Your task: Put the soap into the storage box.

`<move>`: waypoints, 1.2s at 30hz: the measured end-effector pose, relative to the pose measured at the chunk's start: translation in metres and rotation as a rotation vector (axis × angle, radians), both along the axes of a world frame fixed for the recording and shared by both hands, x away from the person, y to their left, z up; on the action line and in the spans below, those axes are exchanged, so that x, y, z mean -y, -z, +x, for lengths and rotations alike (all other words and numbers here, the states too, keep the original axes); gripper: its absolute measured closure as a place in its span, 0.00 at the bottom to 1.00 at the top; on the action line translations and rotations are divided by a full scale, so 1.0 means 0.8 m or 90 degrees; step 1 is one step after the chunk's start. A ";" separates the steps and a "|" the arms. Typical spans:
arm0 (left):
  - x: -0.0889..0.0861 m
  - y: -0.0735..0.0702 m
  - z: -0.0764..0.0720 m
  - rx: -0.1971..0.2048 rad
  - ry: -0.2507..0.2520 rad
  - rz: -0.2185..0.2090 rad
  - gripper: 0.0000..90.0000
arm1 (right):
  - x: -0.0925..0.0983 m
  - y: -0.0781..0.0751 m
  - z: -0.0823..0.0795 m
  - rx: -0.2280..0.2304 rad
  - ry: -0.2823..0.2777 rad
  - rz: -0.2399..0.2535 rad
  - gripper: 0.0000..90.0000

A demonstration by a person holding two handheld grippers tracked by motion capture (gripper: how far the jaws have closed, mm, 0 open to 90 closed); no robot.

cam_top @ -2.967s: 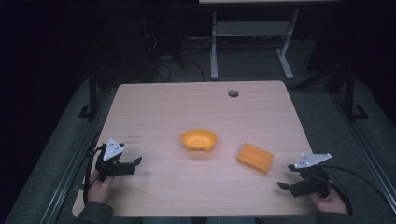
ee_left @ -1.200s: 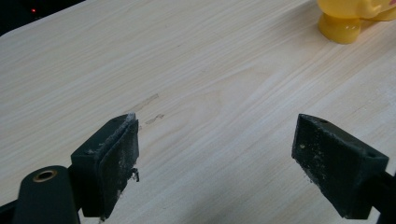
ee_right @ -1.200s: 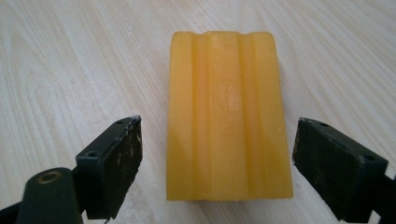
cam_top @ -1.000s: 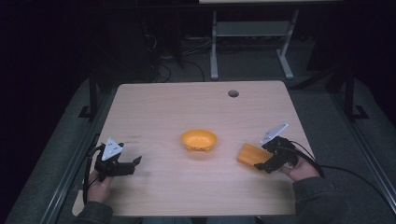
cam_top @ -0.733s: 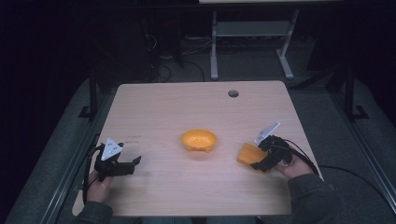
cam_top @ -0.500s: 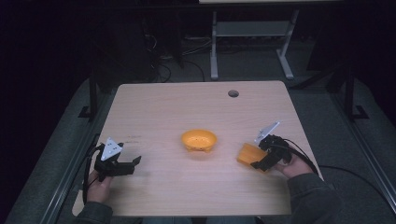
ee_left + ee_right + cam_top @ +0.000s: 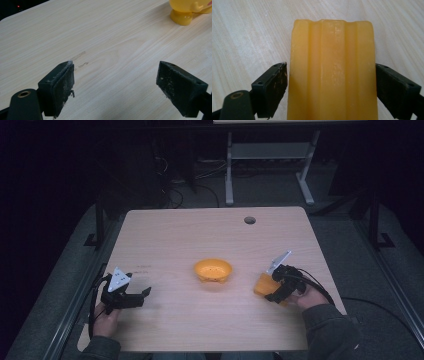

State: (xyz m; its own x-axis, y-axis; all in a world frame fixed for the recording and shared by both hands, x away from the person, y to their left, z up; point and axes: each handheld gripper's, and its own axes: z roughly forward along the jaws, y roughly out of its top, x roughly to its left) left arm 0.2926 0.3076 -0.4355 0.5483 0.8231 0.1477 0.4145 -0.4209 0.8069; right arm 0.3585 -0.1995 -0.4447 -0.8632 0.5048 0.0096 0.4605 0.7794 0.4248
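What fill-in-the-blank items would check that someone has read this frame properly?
1. The right tool has its jaws on either side of the orange ____, a slim gap showing at the left jaw.
2. The orange bowl sits near the ____ of the table.
3. The left tool has ____ between its open jaws.

Missing words: block; middle; nothing

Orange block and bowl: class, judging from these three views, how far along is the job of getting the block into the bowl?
Done: the right gripper has its jaws on either side of the orange block, which lies on the table.
In hand: closing on it; a small gap shows beside one jaw.
Left: lifting it into the bowl. The left gripper is open.
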 end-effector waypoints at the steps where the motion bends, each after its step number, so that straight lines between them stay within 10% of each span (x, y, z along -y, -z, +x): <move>1: 0.000 0.000 0.000 0.000 0.000 0.000 0.16 | -0.001 0.001 0.000 -0.001 0.000 -0.001 0.16; 36: -0.001 -0.001 0.000 0.000 -0.003 -0.009 0.16 | -0.006 0.008 0.006 -0.011 -0.006 -0.024 0.22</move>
